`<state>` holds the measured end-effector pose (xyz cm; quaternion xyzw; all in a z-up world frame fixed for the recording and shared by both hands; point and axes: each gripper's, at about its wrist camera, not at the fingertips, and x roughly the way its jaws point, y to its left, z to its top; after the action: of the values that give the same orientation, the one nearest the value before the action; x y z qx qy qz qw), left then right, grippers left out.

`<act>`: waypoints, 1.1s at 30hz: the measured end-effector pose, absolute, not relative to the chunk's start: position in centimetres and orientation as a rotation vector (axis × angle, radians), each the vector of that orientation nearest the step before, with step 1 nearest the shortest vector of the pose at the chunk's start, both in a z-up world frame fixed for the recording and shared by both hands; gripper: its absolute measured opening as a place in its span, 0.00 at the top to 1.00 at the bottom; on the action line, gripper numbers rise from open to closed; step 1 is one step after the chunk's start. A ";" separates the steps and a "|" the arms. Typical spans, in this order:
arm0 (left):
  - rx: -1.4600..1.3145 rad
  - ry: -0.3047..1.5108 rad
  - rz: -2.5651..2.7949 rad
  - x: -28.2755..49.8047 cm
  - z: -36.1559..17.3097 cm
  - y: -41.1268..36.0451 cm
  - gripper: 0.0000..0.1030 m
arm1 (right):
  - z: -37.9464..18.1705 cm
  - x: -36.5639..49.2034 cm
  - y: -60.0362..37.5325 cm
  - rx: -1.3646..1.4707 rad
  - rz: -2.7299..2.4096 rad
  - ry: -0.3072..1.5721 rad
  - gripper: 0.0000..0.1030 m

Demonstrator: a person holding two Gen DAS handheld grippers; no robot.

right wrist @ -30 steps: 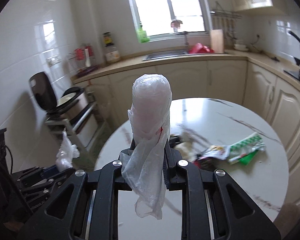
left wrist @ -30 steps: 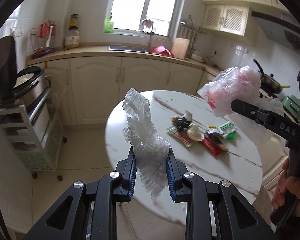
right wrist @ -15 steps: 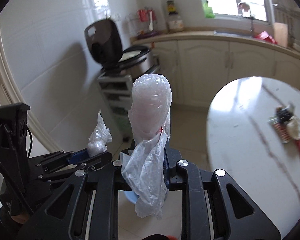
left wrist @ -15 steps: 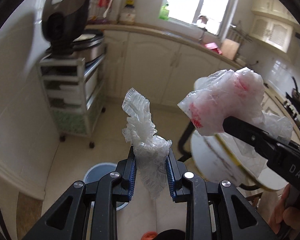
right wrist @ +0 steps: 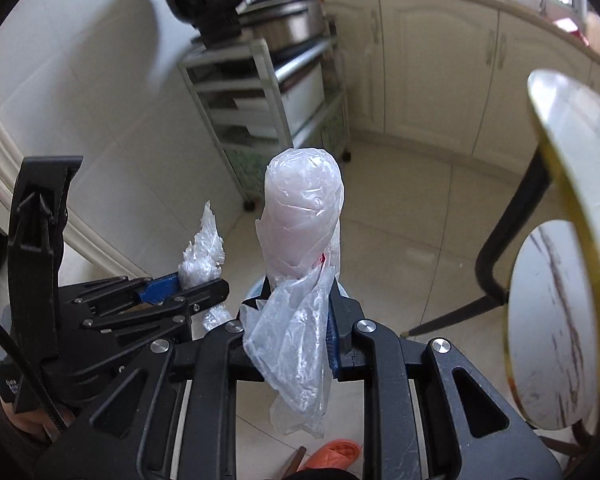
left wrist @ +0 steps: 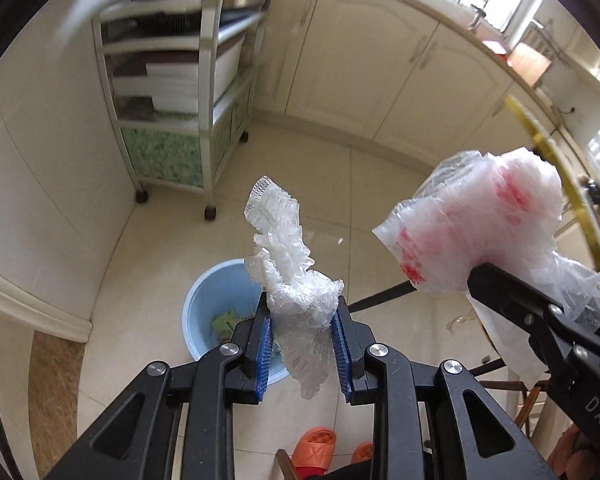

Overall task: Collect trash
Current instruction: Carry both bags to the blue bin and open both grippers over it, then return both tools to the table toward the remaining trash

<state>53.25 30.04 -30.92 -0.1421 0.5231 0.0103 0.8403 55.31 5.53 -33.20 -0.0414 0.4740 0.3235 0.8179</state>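
The crinkled wrap (left wrist: 290, 280) is pinched between the blue pads (left wrist: 263, 354) of the left gripper (left wrist: 302, 354), whose jaws are clenched on its lower part; the rest stands up above the fingers and a short tail hangs below them. It is held in the air over the blue bin (left wrist: 204, 316), which stands on the tiled floor (left wrist: 352, 184); the wrap's lower end overlaps the bin's right rim in the left wrist view. Some green scraps (left wrist: 224, 322) lie inside the bin.

The plastic bag (right wrist: 300, 248), white with red print, is gripped by the right gripper (right wrist: 296, 328), its jaws closed on the bag's neck. The bunched top rises above the fingers and a loose flap droops under them. In the left wrist view the bag (left wrist: 476, 224) hangs to the right of the bin and higher up, well clear of the wrap. In the right wrist view the left gripper (right wrist: 192, 284) shows at the left with the wrap (right wrist: 202, 252) poking out of it, and a sliver of the bin's rim peeks out just behind the bag.

Beyond the bin, a wheeled rack (left wrist: 172, 92) stands against the wall, with a cooker (right wrist: 284, 20) on top. Cream cabinets (left wrist: 380, 64) run behind it. The round tabletop (right wrist: 572, 168) with a gold edge lies to the right of the bin, seen edge-on. An orange slipper (left wrist: 314, 444) is on the floor nearer than the bin.
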 end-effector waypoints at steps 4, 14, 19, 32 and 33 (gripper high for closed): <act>-0.304 1.154 0.056 56.5 -32.4 29.8 0.73 | -35.7 56.6 6.5 -0.096 0.688 1.055 0.81; -0.340 1.190 0.144 58.8 -33.7 31.4 0.47 | -39.6 57.4 8.6 -0.107 0.698 1.140 0.81; -0.342 1.159 0.188 57.5 -32.5 32.1 0.46 | -40.2 57.0 10.0 -0.108 0.721 1.160 0.81; -0.363 1.005 0.209 50.7 -25.3 31.4 0.40 | -35.0 55.0 9.7 -0.040 0.762 1.032 0.39; -0.357 0.985 0.206 50.2 -24.3 30.9 0.40 | -34.0 54.6 9.2 -0.033 0.750 1.015 0.38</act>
<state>50.17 30.91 -24.28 -0.1701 0.4694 0.0983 0.8608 54.60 9.16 -33.98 -0.0156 0.4743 0.3507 0.8074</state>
